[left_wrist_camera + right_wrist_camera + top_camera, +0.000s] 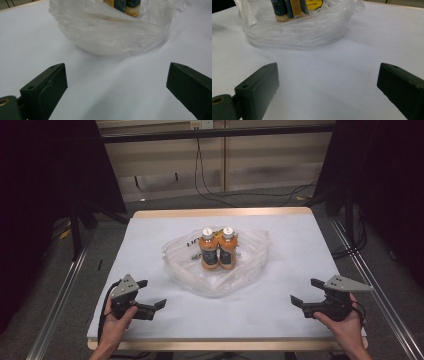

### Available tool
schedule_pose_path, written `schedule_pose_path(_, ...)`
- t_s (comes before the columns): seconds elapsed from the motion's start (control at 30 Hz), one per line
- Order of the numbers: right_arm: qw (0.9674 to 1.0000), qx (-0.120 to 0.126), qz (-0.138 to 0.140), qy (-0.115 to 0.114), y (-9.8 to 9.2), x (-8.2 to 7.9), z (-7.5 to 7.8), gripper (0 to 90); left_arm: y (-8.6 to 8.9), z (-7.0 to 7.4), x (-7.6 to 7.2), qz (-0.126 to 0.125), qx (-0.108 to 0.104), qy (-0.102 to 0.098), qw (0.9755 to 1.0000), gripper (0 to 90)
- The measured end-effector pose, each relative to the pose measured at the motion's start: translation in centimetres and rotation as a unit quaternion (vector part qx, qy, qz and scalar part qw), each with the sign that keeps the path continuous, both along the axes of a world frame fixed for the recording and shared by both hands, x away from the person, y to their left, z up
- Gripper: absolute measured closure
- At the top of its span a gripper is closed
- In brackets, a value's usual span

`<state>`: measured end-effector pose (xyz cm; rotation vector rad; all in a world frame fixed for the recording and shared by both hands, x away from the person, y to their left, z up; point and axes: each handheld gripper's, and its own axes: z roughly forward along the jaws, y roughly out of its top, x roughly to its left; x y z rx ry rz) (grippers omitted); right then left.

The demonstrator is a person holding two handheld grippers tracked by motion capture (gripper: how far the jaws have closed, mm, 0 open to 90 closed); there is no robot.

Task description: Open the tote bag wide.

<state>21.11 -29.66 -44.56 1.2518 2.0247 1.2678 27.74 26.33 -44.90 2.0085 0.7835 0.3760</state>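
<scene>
The left gripper [151,294] sits at the near left of the white-covered table [280,245], held in the person's left hand [116,319]. Its jaws stand wide apart with nothing between them; bare table surface lies in the gap. The right gripper [306,291] sits at the near right, held in the right hand [345,325], its jaws likewise spread wide and empty.

The clear plastic bag [216,265] lies ahead of both grippers, between them and toward the far side, well apart from either. In the left gripper view the bag [112,32] rises directly beyond the jaw tips; in the right gripper view the bag [297,30] lies ahead and to the left.

Two orange bottles [218,248] with white caps stand upright inside the bag, side by side and touching.
</scene>
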Motion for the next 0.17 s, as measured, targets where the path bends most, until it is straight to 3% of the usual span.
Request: schedule_pose_path(0.17, 0.9996, 0.012, -0.024, -0.009, -1.05, -0.34, 0.12, 4.1, 1.07, -0.87, -0.16, 0.014, 0.004, 0.008, 0.9999, 3.1)
